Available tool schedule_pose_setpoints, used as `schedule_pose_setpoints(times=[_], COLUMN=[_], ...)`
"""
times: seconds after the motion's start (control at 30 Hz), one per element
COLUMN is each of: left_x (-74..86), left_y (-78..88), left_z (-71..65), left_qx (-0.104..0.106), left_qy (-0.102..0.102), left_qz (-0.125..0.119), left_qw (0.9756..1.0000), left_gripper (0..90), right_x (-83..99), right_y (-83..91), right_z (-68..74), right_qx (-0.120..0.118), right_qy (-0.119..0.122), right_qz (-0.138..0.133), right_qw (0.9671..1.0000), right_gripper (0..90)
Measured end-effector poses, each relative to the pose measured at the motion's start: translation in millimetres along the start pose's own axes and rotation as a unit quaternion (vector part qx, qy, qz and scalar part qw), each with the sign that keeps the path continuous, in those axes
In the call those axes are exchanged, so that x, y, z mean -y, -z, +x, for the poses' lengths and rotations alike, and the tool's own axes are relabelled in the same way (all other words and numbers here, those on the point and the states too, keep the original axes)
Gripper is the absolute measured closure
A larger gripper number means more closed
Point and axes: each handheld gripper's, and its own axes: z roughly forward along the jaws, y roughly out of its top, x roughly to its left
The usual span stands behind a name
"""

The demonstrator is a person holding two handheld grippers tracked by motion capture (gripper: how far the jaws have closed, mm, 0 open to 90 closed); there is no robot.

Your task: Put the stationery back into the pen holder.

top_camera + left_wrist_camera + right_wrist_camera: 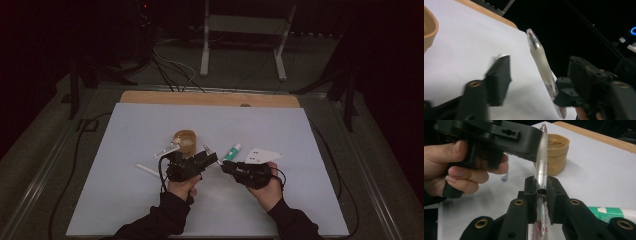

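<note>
Currently right gripper jaws clamp the pen upright mid-counter, presenting its cap; left gripper jaws apart, straddling it to pull.

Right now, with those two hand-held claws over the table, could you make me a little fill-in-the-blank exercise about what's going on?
1. The right gripper is clamped on a clear ____.
2. The left gripper has its jaws on either side of the pen, not yet ____ it.
3. Behind the pen stands a small brown ____ bag.
4. The white sheet lies on a ____ board.

Missing words: pen; gripping; paper; wooden
</note>
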Motion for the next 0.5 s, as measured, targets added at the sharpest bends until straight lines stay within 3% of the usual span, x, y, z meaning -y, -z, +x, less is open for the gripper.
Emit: schedule_pose_setpoints(times=[0.3,0.5], left_x=[0.5,1.9], left_y=[-5.5,-7.6], left_z=[2.6,2.3], left_qx=[0.018,0.021], left_qy=[0.031,0.040], left_qz=[-0.007,-0.008], left_qw=[0.9993,0.9989], left_gripper=[60.1,70.2], right_x=[0.3,0.1], right_y=[-0.9,-1.2], right_z=[0.3,0.6], right_qx=[-0.003,-0.004], right_qy=[0.001,0.001], right_qz=[0.002,0.003], right_qw=[1.0000,1.0000], right_gripper=[79.7,79.7])
